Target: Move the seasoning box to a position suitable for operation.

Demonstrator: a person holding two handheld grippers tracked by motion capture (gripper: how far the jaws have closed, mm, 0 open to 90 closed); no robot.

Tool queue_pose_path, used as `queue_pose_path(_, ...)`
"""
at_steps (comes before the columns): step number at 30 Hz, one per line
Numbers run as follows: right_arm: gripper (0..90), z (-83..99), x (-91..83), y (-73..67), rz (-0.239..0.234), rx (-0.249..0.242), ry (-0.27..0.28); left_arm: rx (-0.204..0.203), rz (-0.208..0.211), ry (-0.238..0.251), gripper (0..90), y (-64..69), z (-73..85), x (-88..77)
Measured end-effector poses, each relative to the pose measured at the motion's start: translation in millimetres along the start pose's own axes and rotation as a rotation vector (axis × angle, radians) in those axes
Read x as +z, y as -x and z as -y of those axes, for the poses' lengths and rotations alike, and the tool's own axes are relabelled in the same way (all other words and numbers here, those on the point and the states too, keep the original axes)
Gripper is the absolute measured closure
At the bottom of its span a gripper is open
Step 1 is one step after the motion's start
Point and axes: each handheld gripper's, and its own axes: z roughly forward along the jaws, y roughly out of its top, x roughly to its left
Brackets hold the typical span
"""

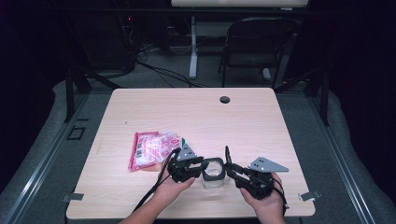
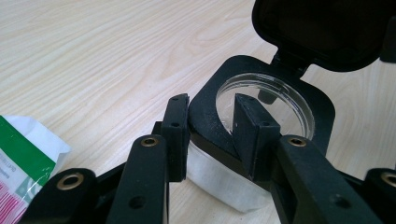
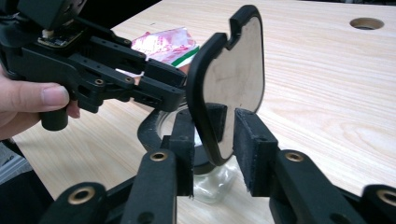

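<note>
1. Left hand-held gripper (image 1: 198,166) pinching black square rim (image 2: 205,112) of clear plastic jar (image 1: 213,179).
2. Right hand-held gripper (image 3: 215,140) straddling upright black hinged lid (image 3: 233,74), grip uncertain.
3. Jar on wooden bench (image 1: 261,121), near front edge; pink-white plastic packet (image 1: 152,148) to its left.

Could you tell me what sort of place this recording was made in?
Probably a lab or workshop set up for recording, not a home. A bare wooden table with a cable hole stands on grey flooring, with a folding chair, loose cables and dark surroundings behind it.
</note>
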Motion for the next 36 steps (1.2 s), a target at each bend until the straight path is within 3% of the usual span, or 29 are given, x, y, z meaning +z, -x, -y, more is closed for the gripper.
queue_pose_path(6, 76.5, 3.9, -6.4, 9.4, -0.001, 0.034, -0.001, -0.003, 0.006, 0.002, 67.1, -0.8, 0.5, -0.2)
queue_pose_path(16, 79.4, 0.1, -4.1, 9.9, 0.017, 0.047, -0.015, -0.011, -0.004, -0.004, 66.2, -0.7, 0.8, -2.2)
queue_pose_path(21, 83.0, -8.8, 4.8, 21.9, 0.009, 0.057, -0.024, -0.029, 0.012, 0.003, 62.7, -0.3, 3.3, -3.3)
queue_pose_path(28, 85.5, -23.0, 25.2, 39.4, -0.002, 0.071, -0.022, -0.02, 0.017, 0.002, 58.4, 4.1, 3.5, -3.5)
queue_pose_path(33, 84.5, -27.4, 34.9, 44.7, -0.004, 0.078, -0.011, -0.054, 0.038, 0.012, 56.7, 2.9, 4.1, -3.8)
queue_pose_path(36, 83.7, -27.7, 37.5, 44.8, 0.0, 0.084, -0.004, -0.047, 0.039, 0.014, 56.0, 3.4, 4.0, -4.1)
